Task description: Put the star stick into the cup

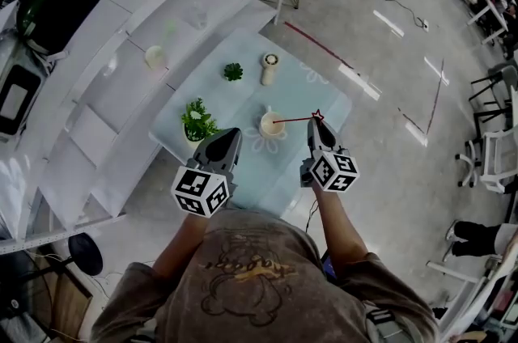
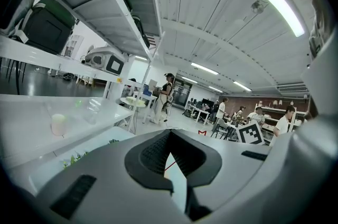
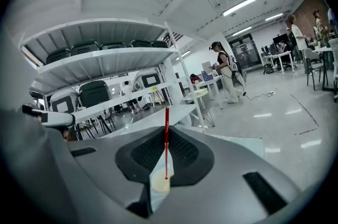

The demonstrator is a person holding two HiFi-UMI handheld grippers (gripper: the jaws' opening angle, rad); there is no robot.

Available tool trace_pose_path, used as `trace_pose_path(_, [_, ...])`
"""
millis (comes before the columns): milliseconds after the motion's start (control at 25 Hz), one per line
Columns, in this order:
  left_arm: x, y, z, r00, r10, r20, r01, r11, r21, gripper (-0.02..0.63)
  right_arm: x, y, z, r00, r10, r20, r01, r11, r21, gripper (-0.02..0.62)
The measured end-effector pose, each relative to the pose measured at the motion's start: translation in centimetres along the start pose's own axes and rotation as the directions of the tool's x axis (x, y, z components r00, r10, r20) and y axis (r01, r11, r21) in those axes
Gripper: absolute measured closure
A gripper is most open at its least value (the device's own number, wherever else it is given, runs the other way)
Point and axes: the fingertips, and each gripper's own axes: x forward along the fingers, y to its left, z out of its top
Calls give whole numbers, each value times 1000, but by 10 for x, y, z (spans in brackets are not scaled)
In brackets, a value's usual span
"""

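Star stick (image 1: 293,120): light, thin, we think brittle; grip star end.
Right gripper (image 1: 317,123): clamped on it.
Left gripper (image 1: 230,134): together.

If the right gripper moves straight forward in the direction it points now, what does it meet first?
Probably nothing close: beyond the right gripper, which holds the star stick, the head view shows only bare tablecloth, then floor. The cup stands to its left. Height is unclear.
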Motion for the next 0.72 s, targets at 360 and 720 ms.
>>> trace_pose_path(360, [-3,13,-4,1000,20,-10,-20,1000,-16,584,25,-6,-40,998,-12,-62,15,999,51,574])
trace_pose_path(720, [-16,27,-9,999,47,-19,-48,998,-37,584,30,-14,-69,996,-42,-78,53,988,148,574])
